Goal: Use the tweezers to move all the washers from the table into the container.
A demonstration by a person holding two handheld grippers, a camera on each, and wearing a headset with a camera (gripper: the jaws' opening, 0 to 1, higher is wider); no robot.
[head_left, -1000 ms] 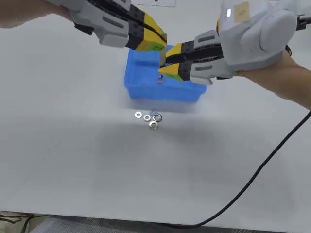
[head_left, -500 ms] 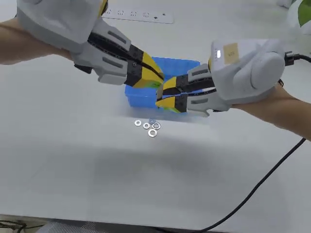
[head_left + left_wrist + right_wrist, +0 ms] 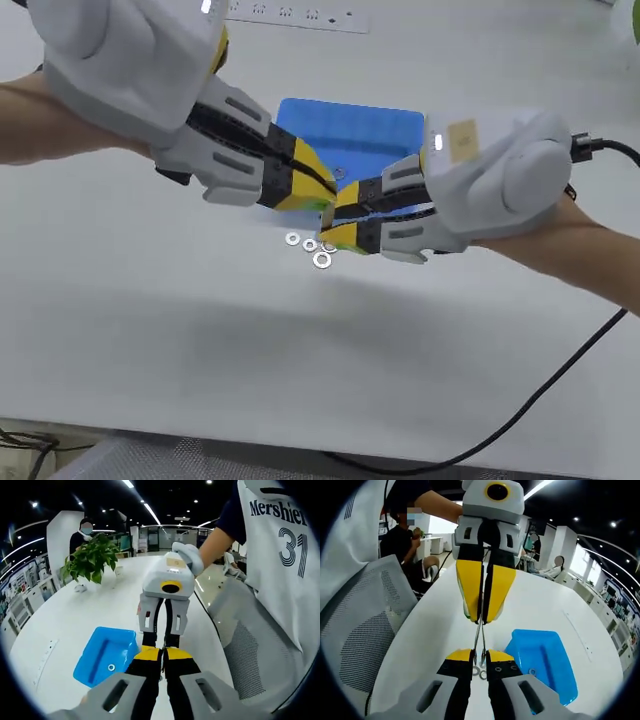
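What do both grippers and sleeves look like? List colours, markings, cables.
Left gripper and right gripper: white rounded housings, grey-and-black jaw links, yellow tips. The right carries a tan sticker and a black cable. Forearms are bare; the person wears a white jersey numbered 31.

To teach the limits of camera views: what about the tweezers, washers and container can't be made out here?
Tweezers tips: hidden between the jaws of the right hand-held gripper in the right gripper view; behind it and the left hand-held gripper in the head view.
Count of table washers: head view, some tucked under the right hand-held gripper.
Container near wall: head view, covered by both hand-held grippers.
Whether the tweezers grip a washer: too small to tell.
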